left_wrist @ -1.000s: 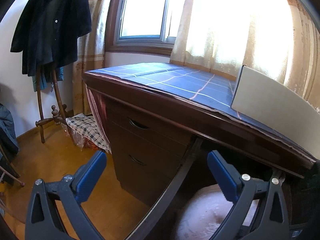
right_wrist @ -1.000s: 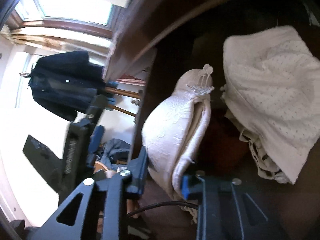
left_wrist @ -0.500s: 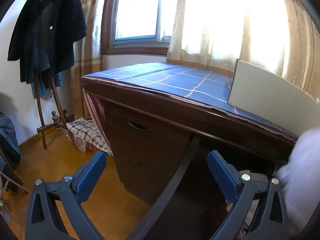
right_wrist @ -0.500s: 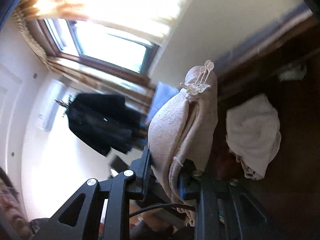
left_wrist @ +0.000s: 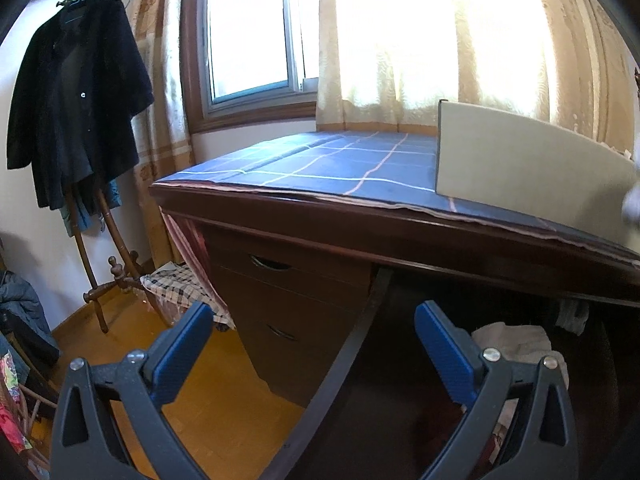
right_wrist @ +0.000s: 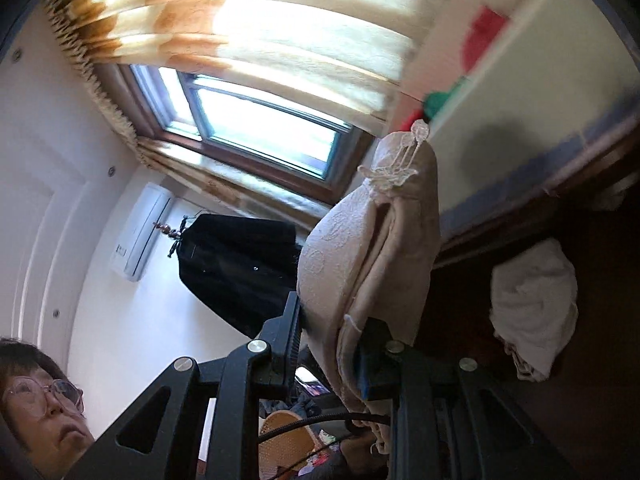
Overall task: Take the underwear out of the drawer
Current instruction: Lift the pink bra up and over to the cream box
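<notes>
My right gripper (right_wrist: 332, 332) is shut on a folded beige lace underwear (right_wrist: 360, 240), which stands up between the pads, lifted clear above the open drawer (right_wrist: 600, 412). A white knitted garment (right_wrist: 536, 304) still lies in that dark drawer. In the left wrist view the left gripper (left_wrist: 312, 344) hangs open and empty in front of the dark wooden desk (left_wrist: 360, 224), over the edge of the open drawer (left_wrist: 348, 356), where the white garment (left_wrist: 516, 340) shows. A pale blur at the right edge (left_wrist: 634, 196) is the lifted underwear.
A blue checked cloth (left_wrist: 332, 164) covers the desk top, with a white box (left_wrist: 520, 164) on it. Two shut drawers (left_wrist: 288, 300) sit at the desk's left. A coat rack with a dark coat (left_wrist: 76, 112) stands by the window. A person's head (right_wrist: 36, 404) shows low left.
The right gripper has risen out of the drawer with the beige underwear and swung toward level, so window and wall now fill its view. The left gripper has rolled slightly and stayed in place.
</notes>
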Demonstrator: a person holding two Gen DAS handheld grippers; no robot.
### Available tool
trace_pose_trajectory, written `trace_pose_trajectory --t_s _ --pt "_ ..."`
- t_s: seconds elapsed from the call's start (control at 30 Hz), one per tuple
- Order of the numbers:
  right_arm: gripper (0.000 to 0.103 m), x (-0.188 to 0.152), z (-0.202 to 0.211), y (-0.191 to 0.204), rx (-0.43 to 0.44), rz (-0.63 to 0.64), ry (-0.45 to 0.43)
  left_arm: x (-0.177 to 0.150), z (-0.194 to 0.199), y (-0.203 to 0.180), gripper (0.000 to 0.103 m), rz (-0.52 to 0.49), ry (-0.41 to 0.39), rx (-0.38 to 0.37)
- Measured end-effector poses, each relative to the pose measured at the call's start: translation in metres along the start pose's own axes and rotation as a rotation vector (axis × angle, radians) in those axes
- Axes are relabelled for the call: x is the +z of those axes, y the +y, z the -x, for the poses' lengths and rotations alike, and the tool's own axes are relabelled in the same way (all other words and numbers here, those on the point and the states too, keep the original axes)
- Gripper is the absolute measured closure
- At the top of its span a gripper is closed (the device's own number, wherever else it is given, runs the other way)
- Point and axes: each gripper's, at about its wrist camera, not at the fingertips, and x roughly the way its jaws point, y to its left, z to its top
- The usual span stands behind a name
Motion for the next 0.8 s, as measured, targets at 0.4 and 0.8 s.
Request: trace_pose_trajectory --t_s 0.4,0.8 --pt "0.078 0.082 -0.007 0.042 0.048 0.078 -0.108 0.0 0.0 -0.003 0.0 -0.014 -0.009 -0.003" --pt "0.078 0.216 -0.081 -0.006 -0.079 -0.014 -0.25 -0.001 0.002 -0.006 0.0 -0.03 -0.013 -0.02"
